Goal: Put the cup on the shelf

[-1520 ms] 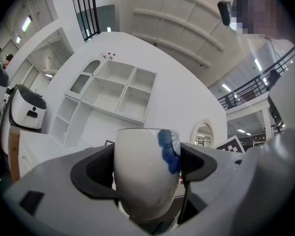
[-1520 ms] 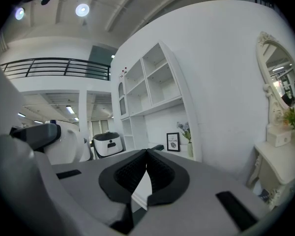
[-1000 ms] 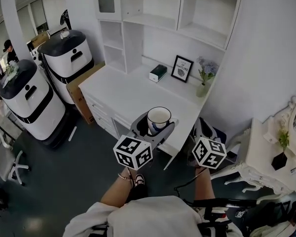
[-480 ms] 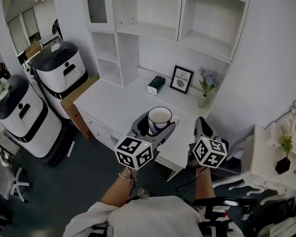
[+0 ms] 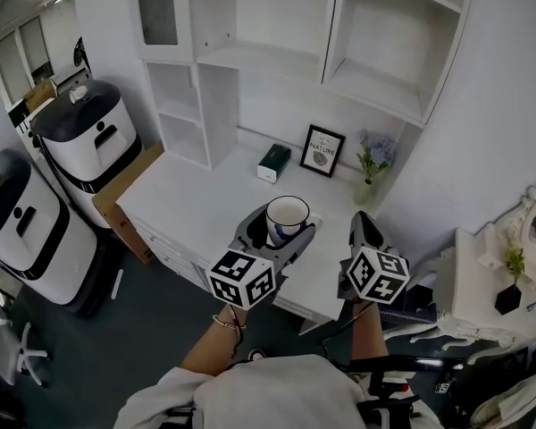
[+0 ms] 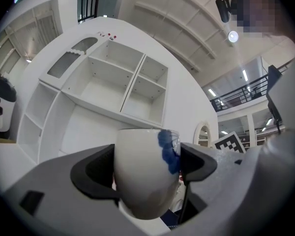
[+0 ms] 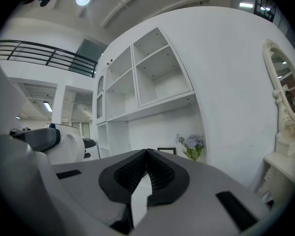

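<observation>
A white cup with a blue mark stands upright between the jaws of my left gripper, which is shut on it above the white desk. In the left gripper view the cup fills the gap and both pads press its sides. My right gripper hovers to the right of it, jaws closed together with nothing held. The white shelf unit rises behind the desk with open compartments.
On the desk's back edge stand a small box, a framed picture and a vase of flowers. Two white machines stand left of the desk. A white dresser is at the right.
The view has shifted closer to the desk and shelf, so the shelf sits lower and larger. The left gripper still holds the cup in the same pose.
</observation>
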The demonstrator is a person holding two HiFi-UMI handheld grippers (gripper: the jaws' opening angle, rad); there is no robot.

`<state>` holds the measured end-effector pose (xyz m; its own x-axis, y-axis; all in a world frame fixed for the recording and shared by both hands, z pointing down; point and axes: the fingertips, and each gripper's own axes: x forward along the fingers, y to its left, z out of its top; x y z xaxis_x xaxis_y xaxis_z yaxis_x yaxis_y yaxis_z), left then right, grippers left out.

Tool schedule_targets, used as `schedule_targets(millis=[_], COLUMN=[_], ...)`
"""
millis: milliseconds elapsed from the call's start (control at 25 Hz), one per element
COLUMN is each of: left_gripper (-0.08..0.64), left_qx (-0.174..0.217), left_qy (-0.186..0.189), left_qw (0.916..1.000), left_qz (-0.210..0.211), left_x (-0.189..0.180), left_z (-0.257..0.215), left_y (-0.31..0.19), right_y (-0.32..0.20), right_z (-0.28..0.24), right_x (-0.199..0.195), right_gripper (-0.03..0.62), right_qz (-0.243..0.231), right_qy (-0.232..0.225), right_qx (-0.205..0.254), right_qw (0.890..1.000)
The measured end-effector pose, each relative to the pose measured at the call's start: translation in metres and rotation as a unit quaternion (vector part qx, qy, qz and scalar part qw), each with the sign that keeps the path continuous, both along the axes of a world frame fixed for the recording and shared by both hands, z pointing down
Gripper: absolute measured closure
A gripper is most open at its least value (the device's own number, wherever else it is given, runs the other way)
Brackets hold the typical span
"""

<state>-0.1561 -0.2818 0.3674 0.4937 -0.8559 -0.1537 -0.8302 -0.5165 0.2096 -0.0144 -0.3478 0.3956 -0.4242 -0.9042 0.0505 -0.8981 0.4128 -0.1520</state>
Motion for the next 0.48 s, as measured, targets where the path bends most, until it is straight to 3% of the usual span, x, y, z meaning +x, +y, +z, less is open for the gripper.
schedule_targets(millis=[480], left_gripper=[0.167], left_qx=[-0.020], left_qy=[0.011], left_qw=[0.9994], left_qz=[0.025], left_x=[-0.012], left_z=[0.017], left_y=[-0.045], right_y=[-0.031], right_z=[0.013], right_x=[-0.001], right_gripper=[0.571], right_qz=[0.035], right_qy=[0.018], right_qx=[-0.019], right_qw=[0.999])
